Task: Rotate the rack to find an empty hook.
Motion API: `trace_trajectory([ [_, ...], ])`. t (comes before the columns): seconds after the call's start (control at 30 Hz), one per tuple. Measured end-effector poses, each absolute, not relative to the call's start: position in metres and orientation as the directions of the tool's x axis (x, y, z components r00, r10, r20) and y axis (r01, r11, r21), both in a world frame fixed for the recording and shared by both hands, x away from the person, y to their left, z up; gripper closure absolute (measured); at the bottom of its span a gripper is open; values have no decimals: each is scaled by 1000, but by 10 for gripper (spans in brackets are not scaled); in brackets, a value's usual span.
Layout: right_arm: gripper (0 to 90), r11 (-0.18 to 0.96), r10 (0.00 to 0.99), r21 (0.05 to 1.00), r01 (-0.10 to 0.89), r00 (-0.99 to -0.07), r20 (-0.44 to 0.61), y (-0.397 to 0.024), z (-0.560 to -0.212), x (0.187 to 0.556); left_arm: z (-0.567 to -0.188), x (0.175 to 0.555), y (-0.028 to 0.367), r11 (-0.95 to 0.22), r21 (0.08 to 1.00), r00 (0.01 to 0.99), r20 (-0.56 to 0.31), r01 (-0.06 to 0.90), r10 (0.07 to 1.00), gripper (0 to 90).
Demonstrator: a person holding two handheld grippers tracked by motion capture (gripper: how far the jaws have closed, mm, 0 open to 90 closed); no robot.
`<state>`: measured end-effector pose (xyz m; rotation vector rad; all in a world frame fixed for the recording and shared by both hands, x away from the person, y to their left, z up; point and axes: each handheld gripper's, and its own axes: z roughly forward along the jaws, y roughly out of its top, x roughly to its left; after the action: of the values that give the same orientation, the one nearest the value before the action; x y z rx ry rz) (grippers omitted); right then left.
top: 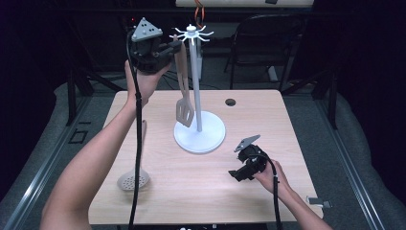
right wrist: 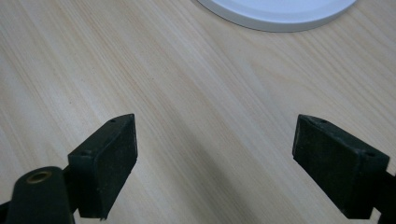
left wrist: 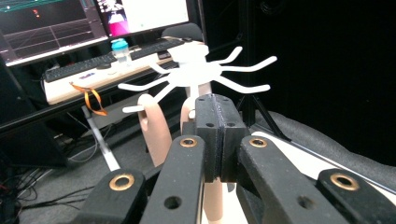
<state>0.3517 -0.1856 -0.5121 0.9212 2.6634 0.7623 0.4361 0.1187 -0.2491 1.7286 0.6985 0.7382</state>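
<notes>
A white utensil stand (top: 196,81) rises from a round base (top: 210,139) at the table's middle, with hook arms (left wrist: 243,65) spreading from its top. A beige slotted spatula (top: 184,98) hangs blade down beside the pole. My left gripper (top: 178,46), raised high, is shut on the top of its handle (left wrist: 156,130), just under the hooks; I cannot tell whether the handle rests on a hook. A beige skimmer (top: 134,179) lies at the table's left, its handle partly hidden by the forearm. My right gripper (top: 235,175) sits low over the wood, open with nothing between its jaws (right wrist: 215,158).
The wooden table (top: 191,196) has a small dark hole (top: 230,102) near its far edge. A black chair (top: 268,43) stands behind it. Beyond the stand, a desk carries monitors, a keyboard (left wrist: 88,67) and a bottle (left wrist: 120,49). The stand's base (right wrist: 280,11) lies just ahead of the right jaws.
</notes>
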Motion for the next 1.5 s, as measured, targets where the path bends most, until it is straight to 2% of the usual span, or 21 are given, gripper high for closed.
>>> trace_trajectory([
  [1.03,134,676,620,532,510,-784,-37,-185,-513,352,-252,455,131,-222,965,588,101,137,802,888],
  [1.13,135,676,618,534,508,-785,-35,-185,-513,352,-255,451,136,-211,967,590,90,140,802,838],
  [1.27,135,676,620,531,510,-784,-36,-185,-512,352,-260,446,144,-205,967,595,75,153,800,724],
  [1.5,134,674,621,535,509,-783,-37,-185,-512,352,-276,433,158,-219,956,586,66,195,808,459],
])
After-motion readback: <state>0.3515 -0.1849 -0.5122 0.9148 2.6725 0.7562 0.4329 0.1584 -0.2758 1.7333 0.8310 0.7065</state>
